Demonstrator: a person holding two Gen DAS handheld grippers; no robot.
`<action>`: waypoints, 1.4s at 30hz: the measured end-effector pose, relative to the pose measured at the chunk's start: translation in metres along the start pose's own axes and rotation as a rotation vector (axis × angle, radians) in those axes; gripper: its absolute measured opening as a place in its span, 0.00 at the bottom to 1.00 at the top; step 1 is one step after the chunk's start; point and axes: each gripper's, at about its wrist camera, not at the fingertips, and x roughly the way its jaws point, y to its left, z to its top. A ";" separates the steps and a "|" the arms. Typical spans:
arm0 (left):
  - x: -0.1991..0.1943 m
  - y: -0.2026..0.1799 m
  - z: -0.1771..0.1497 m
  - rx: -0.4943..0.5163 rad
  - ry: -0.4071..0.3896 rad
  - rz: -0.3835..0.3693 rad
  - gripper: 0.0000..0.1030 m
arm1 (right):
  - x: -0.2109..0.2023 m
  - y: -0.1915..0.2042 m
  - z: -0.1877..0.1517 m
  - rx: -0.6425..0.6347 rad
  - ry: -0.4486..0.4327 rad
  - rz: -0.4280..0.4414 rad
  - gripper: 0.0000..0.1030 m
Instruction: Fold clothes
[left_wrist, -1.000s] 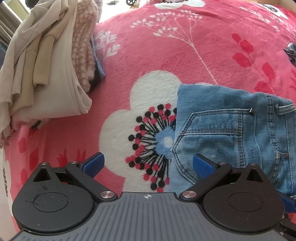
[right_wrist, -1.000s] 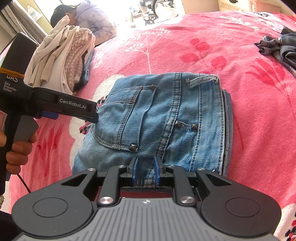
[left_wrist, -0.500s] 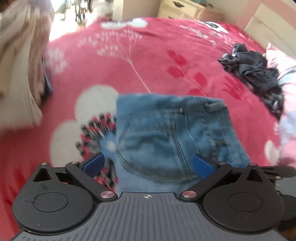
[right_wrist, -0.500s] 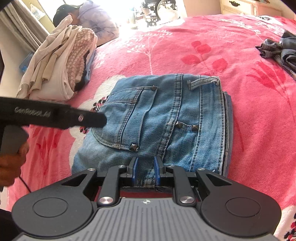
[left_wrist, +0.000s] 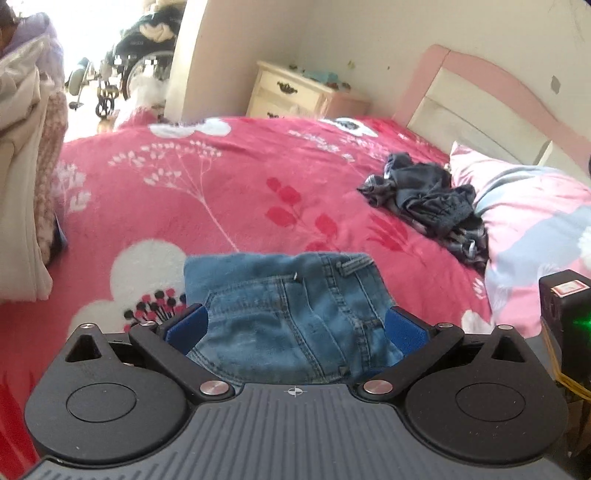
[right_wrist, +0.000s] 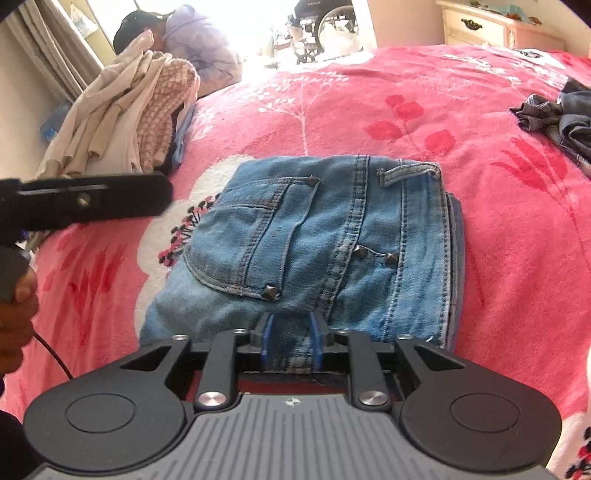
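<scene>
Lying folded on the pink floral blanket (right_wrist: 480, 129), the jeans (right_wrist: 314, 243) sit at twelve o'clock from the right gripper (right_wrist: 291, 341), whose blue pads are parting around the near denim edge between them. At nine o'clock the left gripper (left_wrist: 295, 328) hangs above the blanket, jaws spread wide, pinching nothing, with the jeans (left_wrist: 291, 310) just beyond its tips. A heap of pale clothes (right_wrist: 122, 118) lies at ten o'clock, and a crumpled dark garment (right_wrist: 561, 118) at two o'clock, well apart from the jeans.
</scene>
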 end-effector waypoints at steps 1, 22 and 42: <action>0.001 0.002 -0.001 -0.018 0.003 -0.011 1.00 | -0.001 0.000 -0.001 0.006 -0.007 0.010 0.37; 0.055 0.058 -0.006 -0.239 0.214 0.005 0.93 | -0.011 -0.104 0.031 0.452 0.013 -0.066 0.47; 0.096 0.068 -0.017 -0.189 0.275 -0.109 1.00 | 0.035 -0.140 0.050 0.591 0.136 0.145 0.88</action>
